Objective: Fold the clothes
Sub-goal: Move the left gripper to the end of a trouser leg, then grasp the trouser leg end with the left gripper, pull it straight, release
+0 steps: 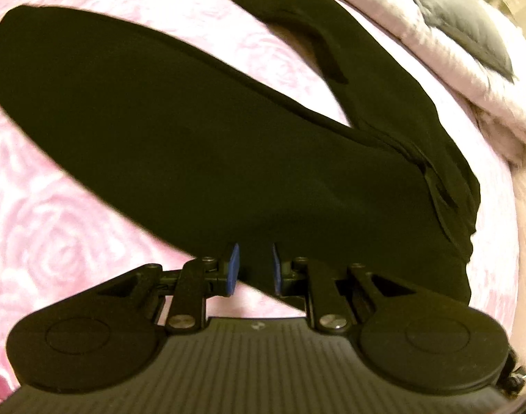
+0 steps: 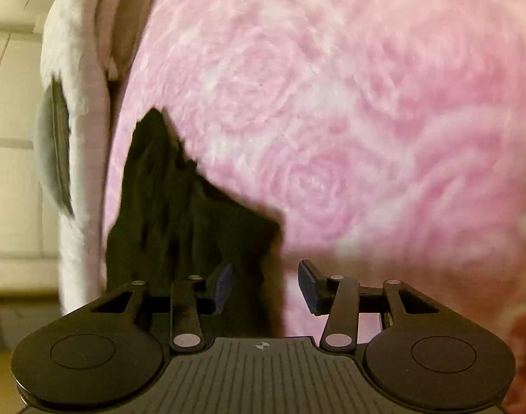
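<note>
A black garment (image 1: 194, 131) lies spread over a pink rose-patterned blanket (image 1: 56, 224), one long part stretching to the upper left and another folded along the right. My left gripper (image 1: 255, 270) is shut on the garment's near edge, with dark cloth filling the narrow gap between its blue pads (image 1: 233, 269). In the right wrist view a crumpled end of the black garment (image 2: 166, 214) rests on the blanket (image 2: 332, 120). My right gripper (image 2: 266, 286) stands open just above it. Cloth lies under and beside its left pad (image 2: 225, 288), and nothing is pressed between the pads.
A grey pillow (image 1: 463, 17) lies on a pale fluffy cover (image 1: 470, 79) at the far right edge of the bed. In the right wrist view the same pillow (image 2: 54, 148) and cover (image 2: 80, 103) stand at the left, with a cream panelled surface (image 2: 11, 138) beyond.
</note>
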The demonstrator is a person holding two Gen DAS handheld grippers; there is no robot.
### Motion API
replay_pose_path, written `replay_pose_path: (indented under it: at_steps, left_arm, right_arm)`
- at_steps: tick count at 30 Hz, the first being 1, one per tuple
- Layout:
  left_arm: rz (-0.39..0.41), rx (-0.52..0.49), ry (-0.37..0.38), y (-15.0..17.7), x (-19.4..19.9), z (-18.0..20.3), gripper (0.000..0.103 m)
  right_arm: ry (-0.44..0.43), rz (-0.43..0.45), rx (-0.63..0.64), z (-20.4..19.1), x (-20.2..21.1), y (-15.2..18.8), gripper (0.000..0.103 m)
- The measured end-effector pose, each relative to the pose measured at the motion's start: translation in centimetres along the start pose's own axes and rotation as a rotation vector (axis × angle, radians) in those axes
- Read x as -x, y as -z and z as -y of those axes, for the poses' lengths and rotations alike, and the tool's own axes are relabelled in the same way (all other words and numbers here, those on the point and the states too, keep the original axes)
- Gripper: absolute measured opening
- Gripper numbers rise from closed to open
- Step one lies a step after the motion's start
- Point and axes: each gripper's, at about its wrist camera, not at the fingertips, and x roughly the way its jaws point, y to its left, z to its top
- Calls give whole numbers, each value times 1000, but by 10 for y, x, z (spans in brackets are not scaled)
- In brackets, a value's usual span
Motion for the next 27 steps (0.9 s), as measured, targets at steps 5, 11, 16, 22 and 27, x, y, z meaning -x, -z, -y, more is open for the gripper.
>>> replay_pose_path:
  at_steps: [5,11,16,22,27]
  left_arm:
    - [68,150,-13,-2,17,-44,19]
    - [204,336,-78,-16,34,-120,26]
    - [317,440,-131,-47,36,-181,27]
    - [391,545,-180,-93,19,-237,28]
    - [457,574,-160,-115,11,-253,35]
  right_arm:
    - [-37,56,-16,-1,-16,7,47]
    - [-10,41,11,-10,-23,7,47]
    - [16,43,35,-19,-30,10,47]
    - [-9,69,-34,-11,-31,19,47]
    - [-9,93,-30,-12,-31,23,47]
